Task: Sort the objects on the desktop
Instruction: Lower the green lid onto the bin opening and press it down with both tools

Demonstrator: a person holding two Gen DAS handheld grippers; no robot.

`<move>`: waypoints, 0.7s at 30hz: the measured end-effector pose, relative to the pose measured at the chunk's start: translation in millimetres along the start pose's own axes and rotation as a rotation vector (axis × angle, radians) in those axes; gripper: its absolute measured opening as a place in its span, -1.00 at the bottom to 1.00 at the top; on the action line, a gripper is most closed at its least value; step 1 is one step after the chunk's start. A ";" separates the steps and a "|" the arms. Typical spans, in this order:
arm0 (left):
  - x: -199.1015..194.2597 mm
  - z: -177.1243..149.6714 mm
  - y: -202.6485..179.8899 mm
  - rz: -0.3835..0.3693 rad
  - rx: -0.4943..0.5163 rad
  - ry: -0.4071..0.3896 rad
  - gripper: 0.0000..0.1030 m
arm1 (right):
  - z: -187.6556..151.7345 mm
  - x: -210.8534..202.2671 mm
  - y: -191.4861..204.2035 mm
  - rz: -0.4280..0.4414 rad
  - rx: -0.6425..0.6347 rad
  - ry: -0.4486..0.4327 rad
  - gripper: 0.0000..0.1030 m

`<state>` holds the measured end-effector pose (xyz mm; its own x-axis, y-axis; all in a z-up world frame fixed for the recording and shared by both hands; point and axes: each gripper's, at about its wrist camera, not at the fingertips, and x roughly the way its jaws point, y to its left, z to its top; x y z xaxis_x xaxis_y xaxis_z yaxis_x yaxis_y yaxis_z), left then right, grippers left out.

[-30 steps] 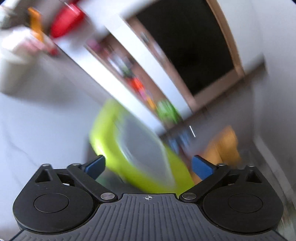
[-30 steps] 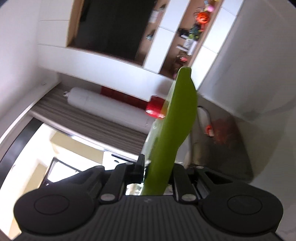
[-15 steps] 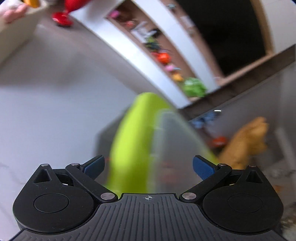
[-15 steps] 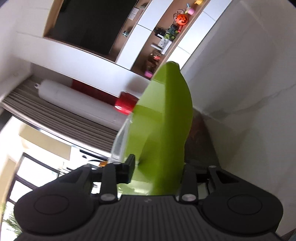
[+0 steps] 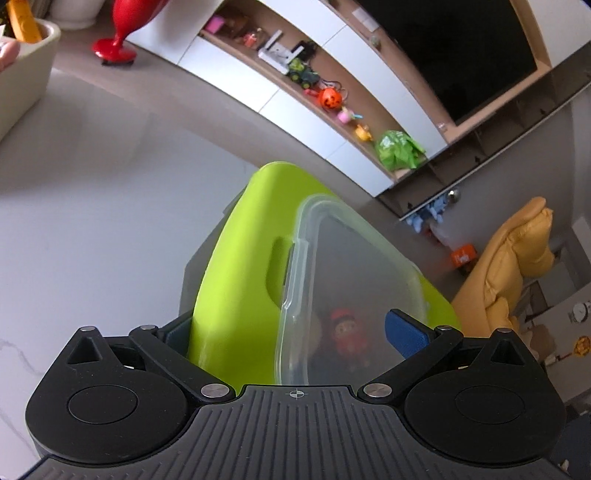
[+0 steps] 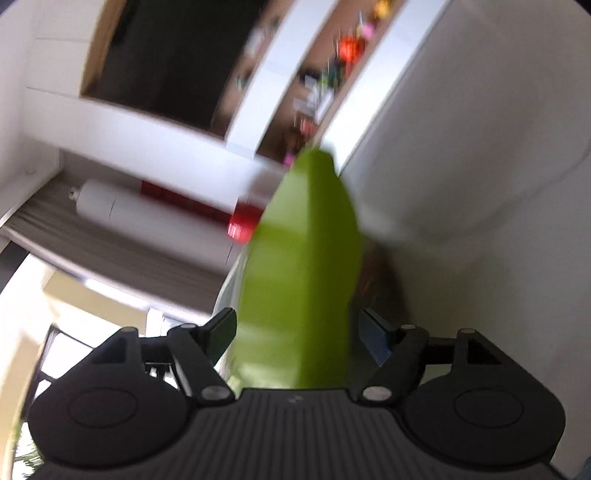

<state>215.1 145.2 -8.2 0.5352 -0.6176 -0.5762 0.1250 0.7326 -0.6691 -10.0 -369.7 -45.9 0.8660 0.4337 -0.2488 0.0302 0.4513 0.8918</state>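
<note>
A lime-green lid [image 5: 240,280] with a clear plastic centre panel [image 5: 347,273] stands tilted on edge between the jaws of my left gripper [image 5: 291,332], which are wide apart on either side of it. Small toys show dimly through the clear panel. In the right wrist view the same green lid [image 6: 303,280] sits between the fingers of my right gripper [image 6: 299,334], whose jaws now stand apart from it; this view is blurred by motion.
A cream bin [image 5: 26,70] stands at the far left on the white marble table [image 5: 92,221]. A red vase [image 5: 122,33], a shelf with toys [image 5: 332,96], a dark TV and a yellow armchair [image 5: 509,266] lie beyond.
My right gripper, shut on the lid a second ago, has opened. The lid has turned and now sits deeper between my left gripper's jaws. Both cameras have swung.
</note>
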 end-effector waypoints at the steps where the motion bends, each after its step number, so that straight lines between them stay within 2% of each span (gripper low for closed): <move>1: -1.3 0.8 0.2 -0.007 -0.008 0.000 1.00 | 1.7 -3.7 2.2 -0.006 -0.021 -0.038 0.49; 3: -4.8 1.7 -3.4 -0.025 -0.021 -0.007 1.00 | 6.9 -7.3 11.7 -0.034 -0.086 -0.087 0.49; 7: 2.6 5.0 -4.2 -0.007 -0.041 -0.029 1.00 | 21.4 11.5 35.8 -0.122 -0.220 -0.034 0.47; 8: 4.9 7.1 -4.2 0.012 -0.049 -0.041 1.00 | 24.5 16.2 40.0 -0.142 -0.239 -0.034 0.27; 9: 4.6 6.6 -3.9 0.032 -0.043 -0.053 1.00 | 27.3 21.3 43.6 -0.161 -0.265 -0.033 -0.04; 10: 3.9 6.9 -3.9 0.046 -0.033 -0.061 1.00 | 30.2 26.7 47.2 -0.179 -0.296 -0.031 -0.25; 11: 2.2 7.5 -3.4 0.055 -0.035 -0.069 1.00 | 33.0 32.1 50.8 -0.197 -0.326 -0.028 -0.39; 13: -1.8 8.6 -2.1 0.067 -0.044 -0.085 1.00 | 37.6 43.5 57.5 -0.205 -0.343 -0.022 -0.50; 15: -11.2 10.1 -0.4 0.043 -0.064 -0.113 1.00 | 39.9 56.5 65.4 -0.222 -0.371 -0.023 -0.71; 16: -15.6 11.2 0.0 0.023 -0.069 -0.124 1.00 | 41.1 60.4 67.9 -0.217 -0.384 -0.023 -0.81; 17: -17.7 12.4 -0.6 0.001 -0.066 -0.120 1.00 | 43.6 65.4 68.8 -0.167 -0.380 -0.007 -0.97; 18: -17.5 13.2 -1.6 -0.004 -0.060 -0.097 1.00 | 45.7 70.8 70.0 -0.107 -0.363 0.012 -0.97; 19: -17.0 13.8 -1.3 -0.003 -0.061 -0.079 1.00 | 45.6 72.3 72.7 -0.096 -0.368 0.001 -0.97; 20: -15.8 13.8 2.2 0.012 -0.079 -0.074 1.00 | 44.7 72.3 75.8 -0.107 -0.384 -0.022 -0.96; 21: -14.7 13.8 5.7 0.026 -0.096 -0.068 1.00 | 42.6 69.7 79.2 -0.138 -0.413 -0.063 -0.83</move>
<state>219.4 162.4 2.9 0.5935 -0.5750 -0.5631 0.0311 0.7155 -0.6979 73.9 -337.0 23.5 0.8968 0.3052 -0.3203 -0.0434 0.7812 0.6228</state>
